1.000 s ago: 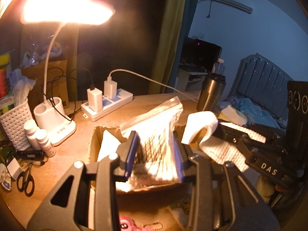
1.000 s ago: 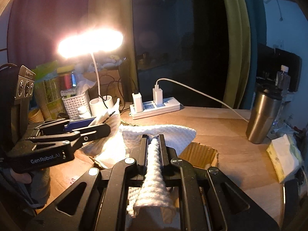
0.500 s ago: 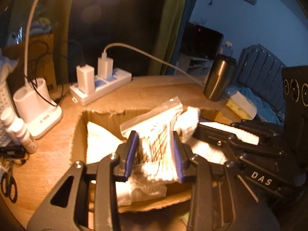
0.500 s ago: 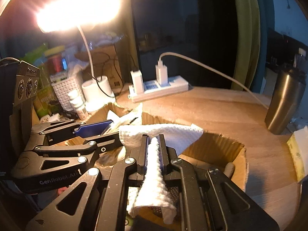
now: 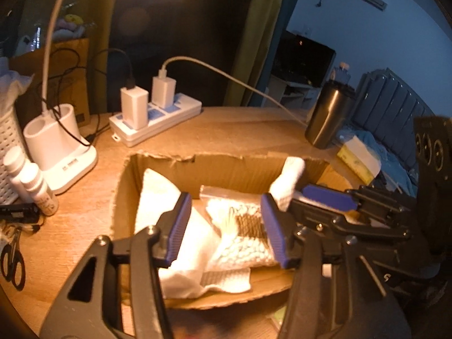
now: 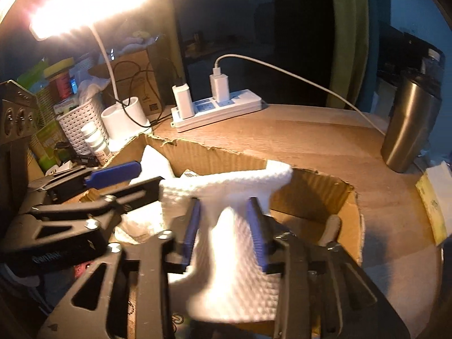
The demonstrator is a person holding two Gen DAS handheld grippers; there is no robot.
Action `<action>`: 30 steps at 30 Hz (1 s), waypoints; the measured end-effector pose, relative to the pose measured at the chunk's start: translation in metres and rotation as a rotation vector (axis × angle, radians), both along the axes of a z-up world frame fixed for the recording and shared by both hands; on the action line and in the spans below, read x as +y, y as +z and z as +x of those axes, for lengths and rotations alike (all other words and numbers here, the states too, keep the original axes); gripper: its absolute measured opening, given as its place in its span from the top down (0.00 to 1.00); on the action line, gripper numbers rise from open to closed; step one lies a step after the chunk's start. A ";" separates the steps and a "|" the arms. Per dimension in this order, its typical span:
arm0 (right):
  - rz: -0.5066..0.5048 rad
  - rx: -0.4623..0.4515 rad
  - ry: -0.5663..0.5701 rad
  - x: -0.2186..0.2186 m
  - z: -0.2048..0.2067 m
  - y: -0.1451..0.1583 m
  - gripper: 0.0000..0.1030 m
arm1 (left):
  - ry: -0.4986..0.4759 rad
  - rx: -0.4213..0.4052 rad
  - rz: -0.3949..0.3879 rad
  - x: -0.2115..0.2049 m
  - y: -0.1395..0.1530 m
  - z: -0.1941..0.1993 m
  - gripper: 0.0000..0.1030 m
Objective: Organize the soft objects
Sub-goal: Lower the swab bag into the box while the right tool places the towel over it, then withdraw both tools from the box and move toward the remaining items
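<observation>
A torn cardboard box [image 5: 226,172] sits on the wooden desk. In the left wrist view my left gripper [image 5: 226,226] is open above the box. A clear bag of cotton swabs [image 5: 243,231] lies inside it, below the blue pads, on white tissue [image 5: 158,189]. In the right wrist view my right gripper [image 6: 226,226] has its jaws spread apart, with a white waffle cloth [image 6: 234,243] loose between them, draped over the box [image 6: 316,197]. The right gripper [image 5: 325,197] also shows in the left wrist view, with the cloth's end [image 5: 288,180] beside it.
A white power strip [image 5: 152,118] with chargers and a cable lies behind the box. A lamp base [image 5: 56,147], small bottles [image 5: 31,180] and scissors [image 5: 11,260] are at left. A steel tumbler [image 6: 409,130] and a tissue pack [image 5: 358,158] stand at right.
My left gripper opened and let the bag of cotton swabs drop into the box. My right gripper came down over the box and its jaws spread, loosening the cloth.
</observation>
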State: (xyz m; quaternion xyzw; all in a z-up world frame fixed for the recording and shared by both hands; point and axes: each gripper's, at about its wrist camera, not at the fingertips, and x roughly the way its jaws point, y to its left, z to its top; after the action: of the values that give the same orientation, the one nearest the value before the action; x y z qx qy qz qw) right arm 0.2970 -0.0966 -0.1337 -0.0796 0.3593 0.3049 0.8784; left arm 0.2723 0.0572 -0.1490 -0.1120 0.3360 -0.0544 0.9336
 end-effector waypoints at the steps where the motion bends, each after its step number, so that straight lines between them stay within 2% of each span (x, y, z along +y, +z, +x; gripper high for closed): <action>1: 0.002 -0.004 -0.005 -0.002 -0.002 0.002 0.59 | 0.004 -0.008 -0.002 0.001 0.003 -0.003 0.47; 2: 0.002 -0.011 -0.010 -0.004 -0.005 0.005 0.58 | 0.010 -0.015 -0.003 0.002 0.006 -0.006 0.45; 4: 0.000 -0.027 -0.016 -0.006 -0.012 0.011 0.55 | 0.023 -0.026 0.000 0.004 0.010 -0.013 0.35; 5: 0.001 -0.033 -0.016 -0.007 -0.014 0.014 0.55 | 0.031 -0.030 -0.001 0.005 0.012 -0.016 0.34; 20: 0.023 -0.136 -0.034 -0.028 -0.074 0.053 0.49 | 0.074 -0.135 0.003 0.003 0.052 -0.083 0.31; 26: 0.036 -0.171 -0.047 -0.039 -0.093 0.065 0.45 | 0.082 -0.167 0.003 -0.002 0.063 -0.104 0.27; 30: 0.044 -0.197 -0.056 -0.046 -0.105 0.071 0.44 | 0.089 -0.185 0.004 -0.004 0.068 -0.117 0.21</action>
State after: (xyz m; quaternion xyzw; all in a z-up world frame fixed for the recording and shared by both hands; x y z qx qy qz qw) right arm 0.1917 -0.1429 -0.0630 -0.0797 0.2666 0.2787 0.9192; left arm 0.1556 0.0531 -0.0808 -0.1196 0.2433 -0.0223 0.9623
